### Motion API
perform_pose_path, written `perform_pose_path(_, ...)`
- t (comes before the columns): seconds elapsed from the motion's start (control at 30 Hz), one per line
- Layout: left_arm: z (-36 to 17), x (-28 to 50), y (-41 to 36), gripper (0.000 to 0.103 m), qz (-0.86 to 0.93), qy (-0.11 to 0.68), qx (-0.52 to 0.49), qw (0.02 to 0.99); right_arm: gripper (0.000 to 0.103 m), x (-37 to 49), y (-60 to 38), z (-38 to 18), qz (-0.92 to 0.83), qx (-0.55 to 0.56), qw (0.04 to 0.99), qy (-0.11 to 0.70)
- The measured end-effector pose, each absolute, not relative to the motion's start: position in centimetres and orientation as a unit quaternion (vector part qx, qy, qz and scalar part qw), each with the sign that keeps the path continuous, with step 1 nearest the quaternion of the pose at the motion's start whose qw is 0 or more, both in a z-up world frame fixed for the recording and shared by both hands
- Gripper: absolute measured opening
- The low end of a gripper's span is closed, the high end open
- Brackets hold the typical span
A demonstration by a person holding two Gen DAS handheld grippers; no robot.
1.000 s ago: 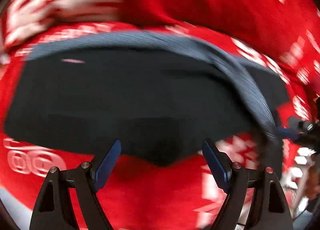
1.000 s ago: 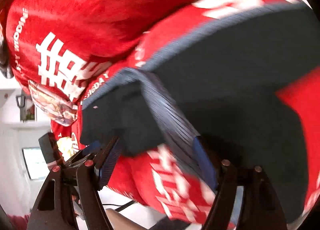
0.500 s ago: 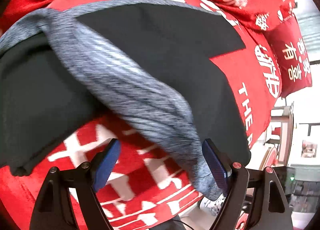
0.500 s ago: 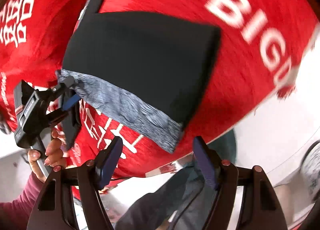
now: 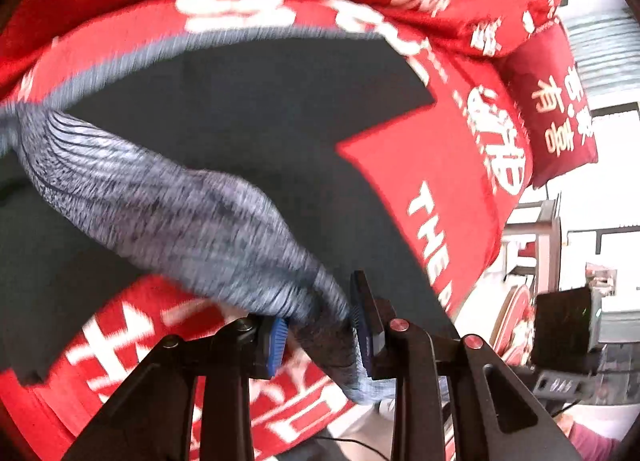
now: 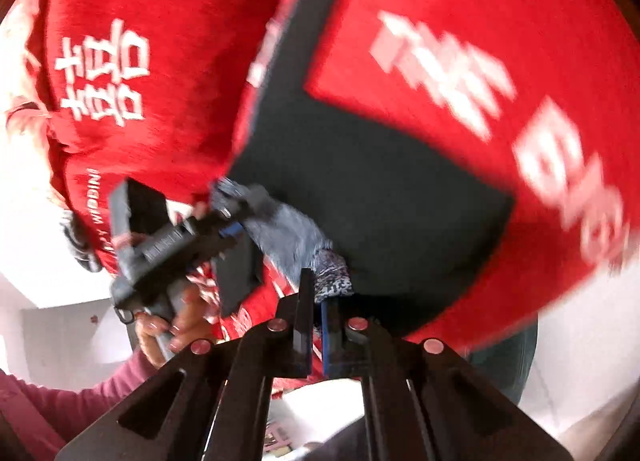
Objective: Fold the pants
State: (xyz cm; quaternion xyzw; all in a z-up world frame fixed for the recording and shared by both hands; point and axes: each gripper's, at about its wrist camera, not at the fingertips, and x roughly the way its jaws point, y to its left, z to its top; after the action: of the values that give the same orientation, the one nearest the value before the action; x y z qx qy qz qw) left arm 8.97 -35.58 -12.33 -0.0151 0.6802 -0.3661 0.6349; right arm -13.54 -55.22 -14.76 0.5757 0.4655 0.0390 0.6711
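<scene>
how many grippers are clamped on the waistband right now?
2. The left gripper pinches the grey waistband at one end; the right gripper grips its other end, with the left one visible beside it.

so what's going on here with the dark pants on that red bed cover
A person is folding a pair of dark pants spread on a red blanket printed with white lettering. Each hand works a hand-held gripper. The left hand-held gripper is shut on the grey waistband near one end, and the right hand-held gripper is shut on the same band at its other end. Both ends are pinched, with the legs lying flat on the blanket.
</scene>
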Motion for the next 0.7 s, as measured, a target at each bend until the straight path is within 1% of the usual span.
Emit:
perform_pose_path(0.13, -11.1, 12.9, -38.4, 0.031, -0.363, 0.655, -0.018, 0.662, 0.003, -6.6, -60.4, -12.1, 0.041, 0.551, 0.705, 0.446)
perform_pose_path(0.3, -11.1, 18.5, -41.0, 0.032, -0.352, 0.634, -0.01, 0.689, 0.003, 2.3, -66.1, -10.7, 0.038, 0.506, 0.734, 0.451)
perform_pose_path(0.4, -10.9, 20.4, -41.7, 0.059, -0.342, 0.626, 0.022, 0.701, 0.003, 7.3, -68.0, -10.4, 0.044, 0.474, 0.74, 0.475)
perform_pose_path(0.5, -10.2, 21.1, -41.6, 0.059, -0.356, 0.62, 0.046, 0.697, 0.003, 11.1, -69.4, -11.2, 0.049, 0.454, 0.739, 0.495)
perform_pose_path(0.53, -10.0, 21.4, -41.4, 0.064, -0.357, 0.619, 0.05, 0.698, 0.003, 12.1, -69.8, -11.6, 0.049, 0.449, 0.738, 0.501)
perform_pose_path(0.57, -9.6, 21.6, -41.0, 0.072, -0.351, 0.615, 0.054, 0.704, 0.003, 13.3, -70.4, -12.1, 0.048, 0.442, 0.736, 0.51)
perform_pose_path(0.6, -9.1, 21.9, -40.2, 0.085, -0.339, 0.604, 0.061, 0.719, 0.008, 14.0, -70.5, -12.6, 0.041, 0.437, 0.734, 0.518)
perform_pose_path(0.63, -8.8, 21.8, -39.8, 0.085, -0.334, 0.597, 0.062, 0.727, 0.01, 14.7, -71.0, -13.0, 0.029, 0.431, 0.734, 0.524)
perform_pose_path(0.67, -8.5, 22.0, -39.2, 0.085, -0.33, 0.593, 0.063, 0.732, 0.02, 15.3, -71.6, -13.5, 0.011, 0.424, 0.734, 0.531)
perform_pose_path(0.7, -8.6, 22.1, -38.6, 0.085, -0.321, 0.594, 0.064, 0.734, 0.034, 15.8, -72.0, -13.7, 0.0, 0.422, 0.734, 0.532)
